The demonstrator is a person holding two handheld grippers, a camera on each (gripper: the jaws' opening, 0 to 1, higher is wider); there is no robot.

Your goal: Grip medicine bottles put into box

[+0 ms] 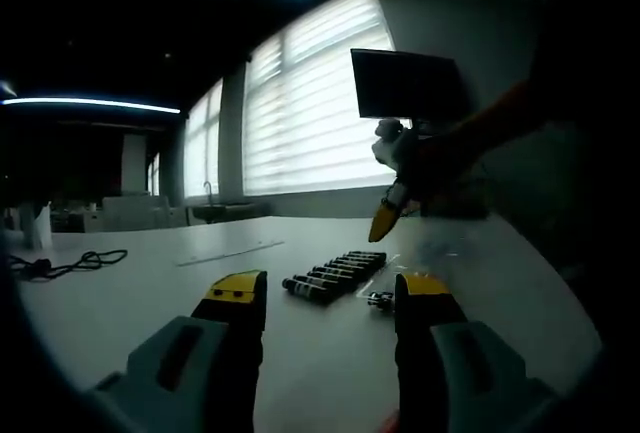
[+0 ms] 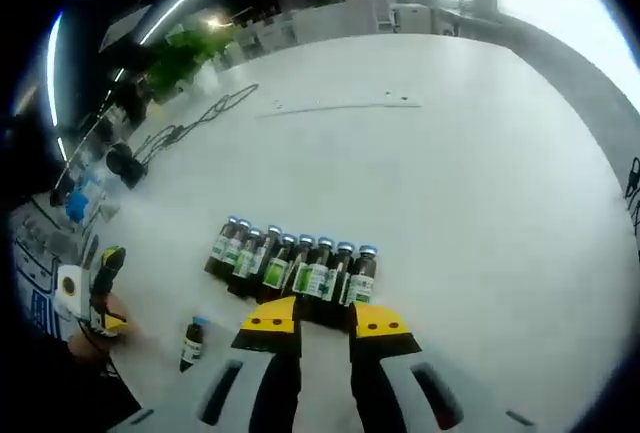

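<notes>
A row of several small dark medicine bottles (image 1: 335,275) with green-and-white labels and silver caps (image 2: 295,268) lies side by side in a low dark box on the white table (image 2: 470,173). One loose bottle (image 2: 192,343) lies on the table beside the row, and in the left gripper view it lies (image 1: 380,300) near my right jaw. My left gripper (image 1: 328,293) hovers low, short of the row, open and empty. My right gripper (image 2: 323,323) looks down from above, its yellow tips just short of the row, open with nothing between them. A hand holds it (image 1: 388,215) above the far end of the row.
A black cable (image 1: 70,265) lies at the table's far left (image 2: 200,118). A thin clear strip (image 2: 340,106) lies beyond the bottles. A dark monitor (image 1: 405,83) stands before the blinded windows. My left gripper (image 2: 105,283) shows at the table's edge.
</notes>
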